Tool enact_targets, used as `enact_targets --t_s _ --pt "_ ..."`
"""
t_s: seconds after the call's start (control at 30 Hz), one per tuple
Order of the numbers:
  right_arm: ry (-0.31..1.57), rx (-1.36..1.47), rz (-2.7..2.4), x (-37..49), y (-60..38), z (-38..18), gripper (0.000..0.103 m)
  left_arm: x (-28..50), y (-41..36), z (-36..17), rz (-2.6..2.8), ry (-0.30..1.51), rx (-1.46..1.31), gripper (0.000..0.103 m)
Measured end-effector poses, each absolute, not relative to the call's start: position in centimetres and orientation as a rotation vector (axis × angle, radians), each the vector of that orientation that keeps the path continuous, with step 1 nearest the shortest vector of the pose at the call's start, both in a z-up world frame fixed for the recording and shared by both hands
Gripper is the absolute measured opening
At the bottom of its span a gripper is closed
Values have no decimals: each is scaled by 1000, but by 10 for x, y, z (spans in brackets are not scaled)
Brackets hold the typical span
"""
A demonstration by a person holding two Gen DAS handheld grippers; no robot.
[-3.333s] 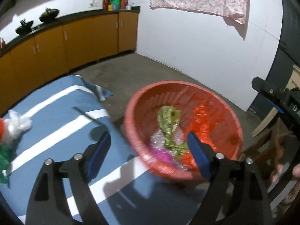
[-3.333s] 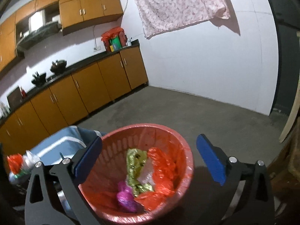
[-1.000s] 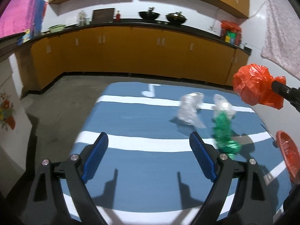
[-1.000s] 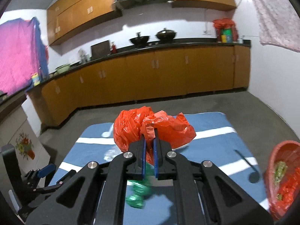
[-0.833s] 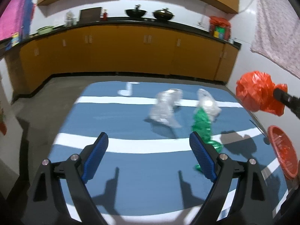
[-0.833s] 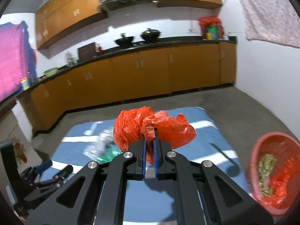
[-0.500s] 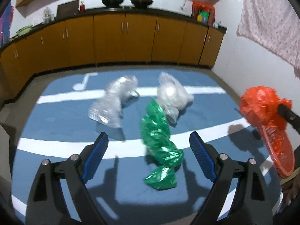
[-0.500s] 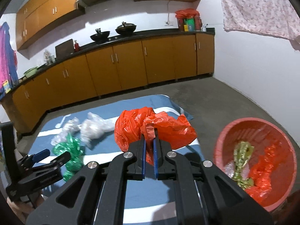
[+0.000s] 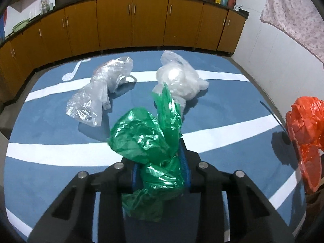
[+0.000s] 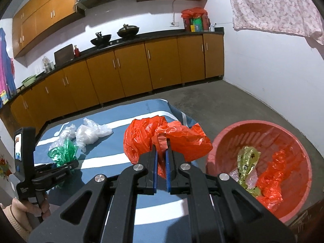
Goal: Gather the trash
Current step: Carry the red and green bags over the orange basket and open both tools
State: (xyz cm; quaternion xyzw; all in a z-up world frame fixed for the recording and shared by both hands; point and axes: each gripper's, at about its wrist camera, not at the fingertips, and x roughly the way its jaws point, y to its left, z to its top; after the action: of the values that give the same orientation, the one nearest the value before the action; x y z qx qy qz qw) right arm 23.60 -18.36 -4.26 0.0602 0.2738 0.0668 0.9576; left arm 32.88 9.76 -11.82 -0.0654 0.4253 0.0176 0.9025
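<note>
The right gripper [image 10: 161, 169] pinches an orange bag [image 10: 162, 139] beside the red basket [image 10: 226, 139], which already holds several wrappers. The left gripper [image 9: 160, 174] is closing on a green bag [image 9: 145, 139] over the blue mat [image 9: 50, 170]. Farther back, two clear bags [image 9: 99, 93] remain uncollected.

The table [image 9: 50, 174] is covered by a blue cloth [image 10: 141, 109] with white stripes and a white music-note mark near its far left corner. Two crumpled clear bags lie directly on it toward the far edge: a clear bag [image 9: 99, 93] on the left and a whiter bag [image 9: 180, 81] just to its right, apart from each other. The concrete floor [image 10: 232, 99] beside the table carries a red basket [image 10: 226, 141], which holds orange, gold-green and pale wrappers.
</note>
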Motion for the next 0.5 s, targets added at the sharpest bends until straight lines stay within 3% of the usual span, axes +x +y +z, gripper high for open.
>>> enact_targets --t_s 0.5 --pt "473 175 48 177 -254 -12 7 270 16 -39 -158 739 -98 33"
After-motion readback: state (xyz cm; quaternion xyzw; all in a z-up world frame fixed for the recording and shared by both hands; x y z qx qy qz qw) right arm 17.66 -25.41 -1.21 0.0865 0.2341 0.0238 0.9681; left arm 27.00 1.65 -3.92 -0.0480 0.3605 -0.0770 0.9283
